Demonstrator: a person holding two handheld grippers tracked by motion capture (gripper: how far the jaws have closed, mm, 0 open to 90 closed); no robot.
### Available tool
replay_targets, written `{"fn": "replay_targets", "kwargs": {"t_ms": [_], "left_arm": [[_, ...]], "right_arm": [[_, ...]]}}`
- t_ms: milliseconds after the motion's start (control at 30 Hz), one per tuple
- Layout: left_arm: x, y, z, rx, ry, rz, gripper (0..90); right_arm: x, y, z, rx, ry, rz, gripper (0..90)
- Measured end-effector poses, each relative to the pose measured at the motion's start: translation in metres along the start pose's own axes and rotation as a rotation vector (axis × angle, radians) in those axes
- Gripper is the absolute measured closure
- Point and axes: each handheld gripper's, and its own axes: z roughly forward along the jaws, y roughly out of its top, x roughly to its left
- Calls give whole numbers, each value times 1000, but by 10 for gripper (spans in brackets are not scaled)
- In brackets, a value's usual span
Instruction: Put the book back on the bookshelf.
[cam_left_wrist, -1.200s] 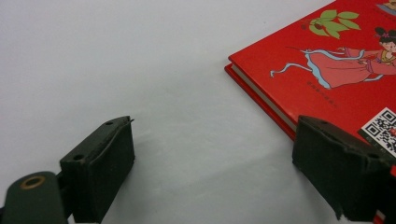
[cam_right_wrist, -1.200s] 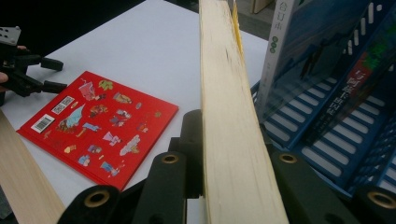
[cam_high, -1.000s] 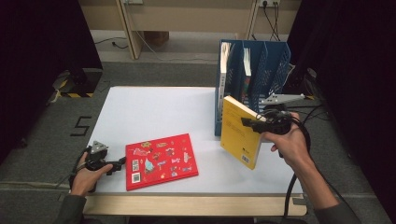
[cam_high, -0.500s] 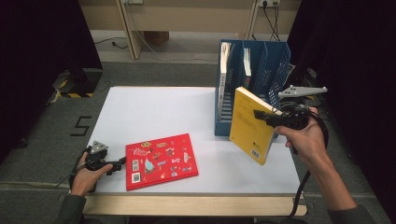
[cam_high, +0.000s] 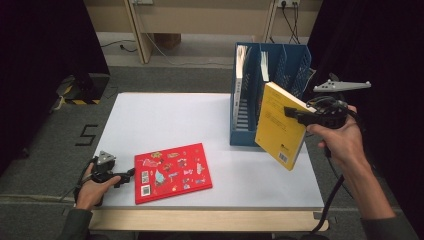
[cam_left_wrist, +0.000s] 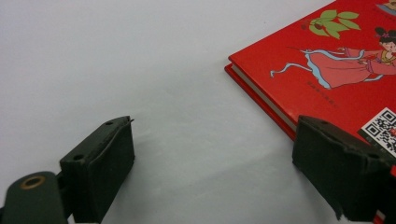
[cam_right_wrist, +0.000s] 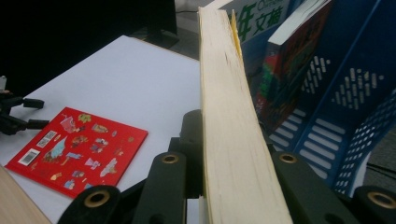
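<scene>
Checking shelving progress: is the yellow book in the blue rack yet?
Out. The yellow book hangs tilted in the right gripper, just beside the blue rack.

The yellow book (cam_high: 280, 127) has a smooth card cover with a soft sheen, and its page block (cam_right_wrist: 229, 130) is cream paper, faintly ridged along the cut edges. The red book (cam_high: 172, 172) is a hardback with a glossy, printed cover (cam_left_wrist: 336, 70) that catches the light; a thin band of pale paper pages shows between its boards. The table (cam_high: 165, 120) top is a smooth, matt white surface, with a strip of light, bare wood (cam_high: 200, 220) along its near edge. The file rack (cam_high: 295, 65) is blue moulded plastic, slotted and slightly shiny. The pads (cam_left_wrist: 100, 163) of the left gripper (cam_left_wrist: 210, 172) look like dull black rubber, scuffed at the corners, with brass-coloured metal eyelets.
</scene>
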Motion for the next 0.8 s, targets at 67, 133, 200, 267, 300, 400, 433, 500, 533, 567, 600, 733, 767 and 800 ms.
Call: {"fn": "replay_targets", "kwargs": {"t_ms": [67, 133, 200, 267, 300, 400, 433, 500, 533, 567, 600, 733, 767, 800], "left_arm": [[0, 0, 0, 0, 0, 0, 118], [0, 0, 0, -1, 0, 0, 118], [0, 0, 0, 0, 0, 0, 118], [0, 0, 0, 1, -1, 0, 118], [0, 0, 0, 0, -1, -1, 118], [0, 0, 0, 0, 0, 0, 118], [0, 0, 0, 0, -1, 0, 118], [0, 0, 0, 0, -1, 0, 118], [0, 0, 0, 0, -1, 0, 118], [0, 0, 0, 0, -1, 0, 118], [0, 0, 0, 0, -1, -1, 118], [0, 0, 0, 0, -1, -1, 118], [0, 0, 0, 0, -2, -1, 118], [0, 0, 0, 0, -2, -1, 118]], "right_arm": [[-3, 3, -1, -1, -13, 7, 755], [-7, 6, -2, -2, -21, 13, 755], [-10, 10, -3, -5, -32, 19, 755], [-14, 14, -4, -8, -47, 20, 755], [-15, 16, -4, -8, -52, 22, 755], [-21, 22, -4, -13, -72, 29, 755], [-22, 24, -4, -15, -77, 31, 755], [-25, 28, -3, -15, -86, 37, 755], [-27, 31, -1, -15, -93, 40, 755], [-28, 32, 0, -14, -96, 40, 755], [-29, 35, 1, -12, -103, 41, 755], [-34, 42, 8, -10, -123, 48, 755], [-37, 44, 11, -9, -128, 51, 755], [-38, 45, 12, -8, -131, 53, 755]]}}
